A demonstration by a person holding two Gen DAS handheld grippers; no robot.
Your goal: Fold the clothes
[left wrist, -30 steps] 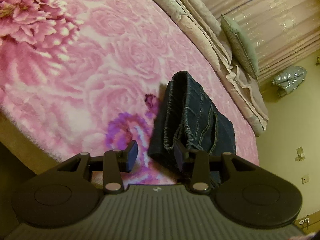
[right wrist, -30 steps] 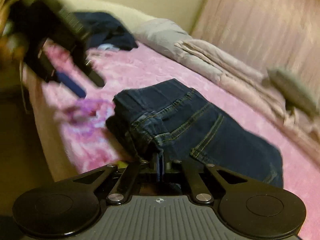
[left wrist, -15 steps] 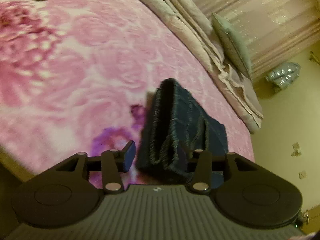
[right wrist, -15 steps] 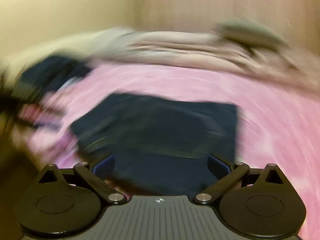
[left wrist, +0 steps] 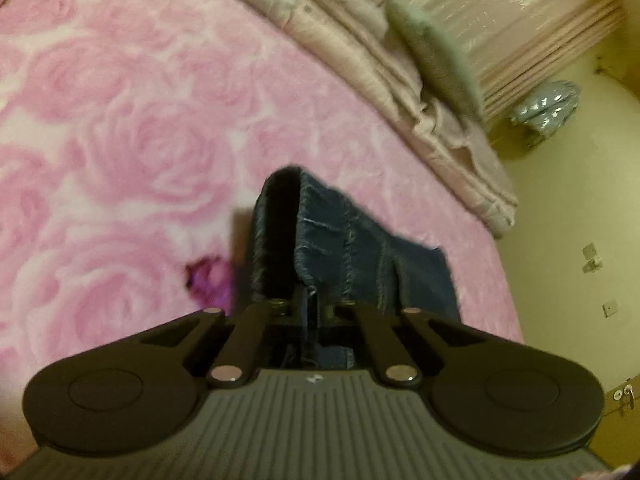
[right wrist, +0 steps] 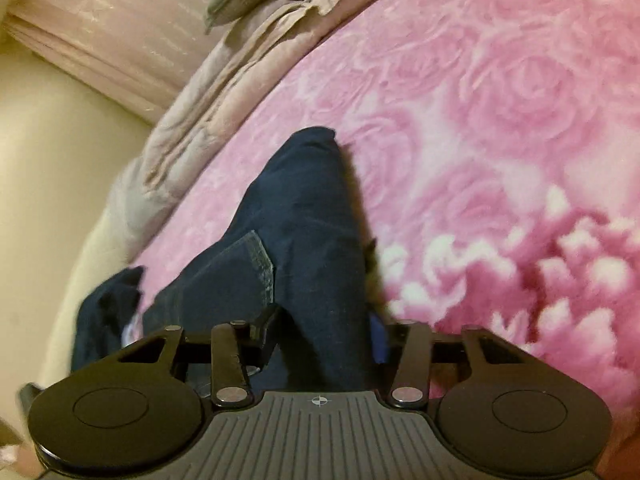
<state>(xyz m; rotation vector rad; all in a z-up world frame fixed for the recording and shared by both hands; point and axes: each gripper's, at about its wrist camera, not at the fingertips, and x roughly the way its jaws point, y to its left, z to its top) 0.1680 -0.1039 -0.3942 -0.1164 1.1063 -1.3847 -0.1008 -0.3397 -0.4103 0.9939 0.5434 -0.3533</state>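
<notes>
Folded dark blue jeans (left wrist: 352,248) lie on a pink rose-patterned blanket (left wrist: 140,140). In the left wrist view my left gripper (left wrist: 306,306) is shut on the near stitched edge of the jeans, and a layer stands up in a loop just beyond the tips. From the right wrist view the jeans (right wrist: 304,216) run away from me as a thick fold. My right gripper (right wrist: 323,332) has that fold between its jaws, which are closing; the denim fills the gap from pad to pad. A hemmed flap lies to the left of the fold.
A beige quilt (left wrist: 400,80) with a green pillow (left wrist: 436,56) lines the far side of the bed. Another dark garment (right wrist: 108,304) lies at the bed's edge, left of my right gripper. A silver bag (left wrist: 548,108) sits by the curtain.
My left gripper went from open beside the jeans to shut on their edge. My right gripper let go, rolled and swung round the jeans, and now has a thick fold between its jaws.
</notes>
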